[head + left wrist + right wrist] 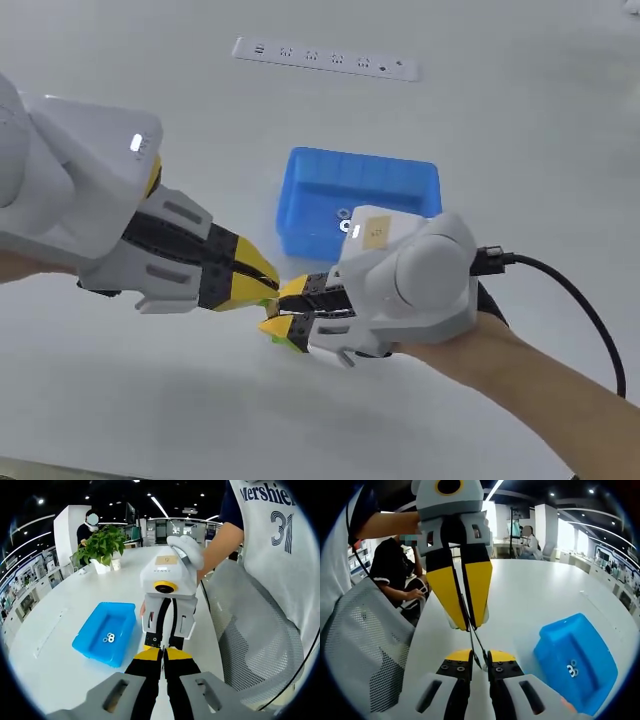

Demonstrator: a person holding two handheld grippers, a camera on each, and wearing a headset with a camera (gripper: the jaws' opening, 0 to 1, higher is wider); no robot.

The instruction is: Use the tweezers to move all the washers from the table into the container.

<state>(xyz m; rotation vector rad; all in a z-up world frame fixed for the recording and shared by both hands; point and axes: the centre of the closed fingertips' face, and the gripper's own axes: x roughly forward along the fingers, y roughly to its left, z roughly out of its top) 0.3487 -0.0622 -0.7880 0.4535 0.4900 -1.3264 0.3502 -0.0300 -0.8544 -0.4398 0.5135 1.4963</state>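
Note:
Over the white table (pixel 480 110) my two grippers meet tip to tip. The left gripper (pixel 268 282), yellow-jawed, comes in from the left. A hand holds the right gripper (pixel 272 318), which points left at it. Thin dark tweezers (pixel 474 639) run from the left gripper (pixel 466 626) down into the right gripper (pixel 480 661), and both pairs of jaws stand closed on them. In the left gripper view the left gripper (pixel 162 653) faces the right gripper (pixel 162 644). Behind them sits the blue container (pixel 400 180) (pixel 90 636) (pixel 580 640) with small washers (pixel 345 218) (pixel 109 639) (pixel 572 669) inside.
A white power strip (pixel 325 58) lies at the far side of the table. A grey mesh chair (pixel 260 645) (pixel 365 645) stands at the table's edge beside the person. A potted plant (pixel 102 545) stands at the far end. Seated people (pixel 395 575) are behind the chair.

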